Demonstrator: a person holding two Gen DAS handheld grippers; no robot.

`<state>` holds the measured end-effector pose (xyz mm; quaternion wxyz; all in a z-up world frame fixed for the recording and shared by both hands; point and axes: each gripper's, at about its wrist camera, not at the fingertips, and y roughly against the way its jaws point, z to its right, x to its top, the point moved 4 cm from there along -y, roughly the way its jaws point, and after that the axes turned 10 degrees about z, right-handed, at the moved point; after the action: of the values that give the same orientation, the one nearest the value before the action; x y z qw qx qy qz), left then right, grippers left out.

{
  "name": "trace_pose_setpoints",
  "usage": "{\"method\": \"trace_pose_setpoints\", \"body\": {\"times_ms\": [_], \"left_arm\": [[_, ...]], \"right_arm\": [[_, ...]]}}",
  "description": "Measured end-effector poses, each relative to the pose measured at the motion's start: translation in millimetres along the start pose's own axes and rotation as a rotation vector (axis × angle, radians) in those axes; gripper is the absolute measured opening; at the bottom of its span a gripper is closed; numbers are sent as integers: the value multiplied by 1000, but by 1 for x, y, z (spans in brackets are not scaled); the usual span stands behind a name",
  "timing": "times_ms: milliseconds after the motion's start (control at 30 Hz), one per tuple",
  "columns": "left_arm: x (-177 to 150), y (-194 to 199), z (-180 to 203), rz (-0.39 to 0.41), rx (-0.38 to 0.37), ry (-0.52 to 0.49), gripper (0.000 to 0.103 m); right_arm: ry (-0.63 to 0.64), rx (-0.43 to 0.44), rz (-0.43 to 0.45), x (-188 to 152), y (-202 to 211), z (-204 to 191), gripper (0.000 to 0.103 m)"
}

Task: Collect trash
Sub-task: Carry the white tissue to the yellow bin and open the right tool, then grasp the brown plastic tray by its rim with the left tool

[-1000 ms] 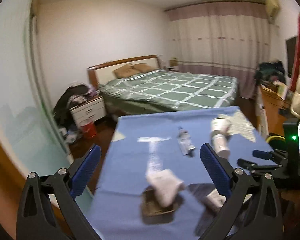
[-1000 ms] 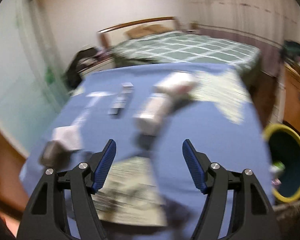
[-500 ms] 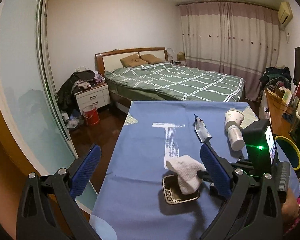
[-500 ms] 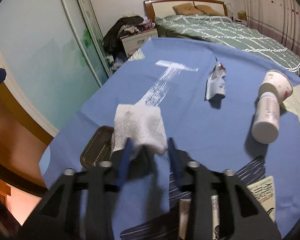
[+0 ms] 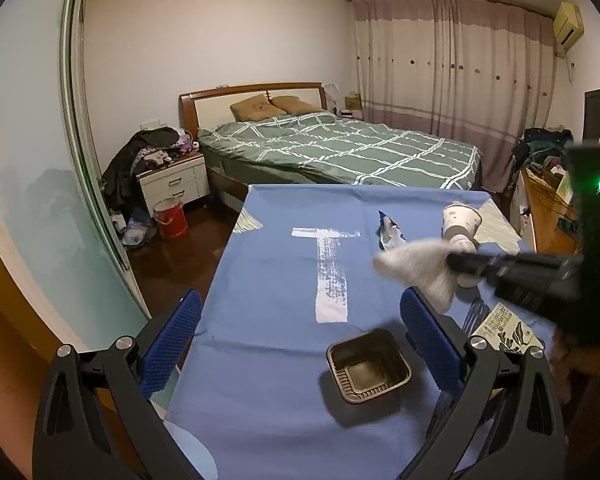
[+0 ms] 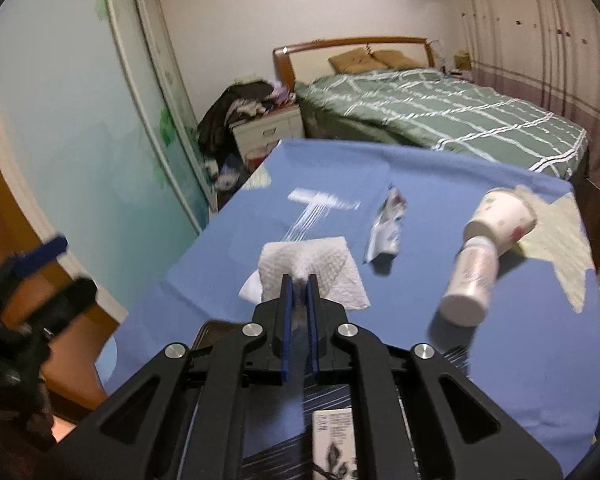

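Item: tissue [image 6: 306, 266], white, crumpled. Half a second ago it lay draped over the tray [image 5: 369, 365]; it now hangs clear of the cloth [image 5: 268, 288], pinched in the right gripper [image 6: 299, 280], and the tray stands bare, at about five o'clock from the painted T. The right jaws have just been closing and are now nearly together with the tissue wadded between the pads. Reading: first piece of trash is picked up and ready for the bin; none is in view now. Left gripper [image 5: 300, 336]: jaws wide, holding nothing, hovering over the near edge with the tray between its fingers' line. Uncollected: wrapper [image 6: 386, 226] at twelve o'clock from the tissue, cup [image 6: 500, 216] and bottle [image 6: 470, 286] at two o'clock.
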<state>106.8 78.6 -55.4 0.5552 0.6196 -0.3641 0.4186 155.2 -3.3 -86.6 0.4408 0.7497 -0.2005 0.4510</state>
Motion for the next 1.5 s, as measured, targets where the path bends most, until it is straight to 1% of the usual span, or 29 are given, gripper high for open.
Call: {"method": "trace_pose_setpoints", "body": {"times_ms": [67, 167, 200, 300, 367, 400, 500, 533, 600, 667, 700, 733, 867, 1000, 1033, 1067, 1133, 1167, 1200, 1500], "left_arm": [[-4, -3, 2, -10, -12, -2, 98], [-11, -10, 11, -32, -39, -11, 98], [-16, -14, 18, -44, -52, -15, 98], [-26, -25, 30, -76, -77, -17, 98], [-34, -35, 38, -103, -90, -16, 98], [-39, -40, 43, -117, -95, -17, 98], [-52, -53, 55, -148, -94, -21, 98], [-55, -56, 57, -154, -91, -21, 98], [-61, -61, 61, -165, -79, -22, 98], [-64, -65, 63, -170, -64, -22, 98], [-66, -67, 65, -174, -56, -21, 98], [-67, -69, 64, -176, -52, -21, 98], [-69, -72, 66, -184, -48, -16, 98], [-70, -73, 70, -192, -55, -20, 98], [-70, -74, 72, -193, -56, -21, 98], [-70, -72, 71, -193, -56, -22, 98], [-70, -73, 72, -193, -56, -19, 98], [-70, -73, 72, -194, -56, -16, 98], [-70, -73, 71, -195, -56, -13, 98], [-80, -81, 68, -226, -58, 4, 98]], "right_arm": [[-19, -21, 32, 9, 14, 13, 7], [-38, -63, 59, 13, 30, 30, 7], [-52, -101, 74, 14, 38, 43, 7], [-85, -165, 105, 14, 57, 67, 7], [-114, -237, 130, 10, 74, 91, 7], [-135, -298, 148, 7, 87, 110, 7], [-165, -415, 166, -1, 107, 144, 7], [-185, -477, 167, -7, 116, 163, 7], [-214, -546, 164, -15, 126, 188, 7], [-261, -628, 158, -29, 139, 220, 8], [-269, -648, 155, -33, 144, 228, 8], [-293, -696, 143, -42, 150, 247, 8], [-354, -765, 112, -63, 162, 289, 8], [-403, -810, 80, -78, 164, 321, 8], [-416, -818, 75, -82, 164, 328, 9], [-430, -826, 73, -85, 165, 334, 12], [-440, -835, 70, -89, 165, 338, 20], [-442, -839, 70, -91, 165, 339, 26], [-443, -839, 70, -91, 165, 340, 29], [-431, -813, 67, -90, 157, 329, 32]]}}
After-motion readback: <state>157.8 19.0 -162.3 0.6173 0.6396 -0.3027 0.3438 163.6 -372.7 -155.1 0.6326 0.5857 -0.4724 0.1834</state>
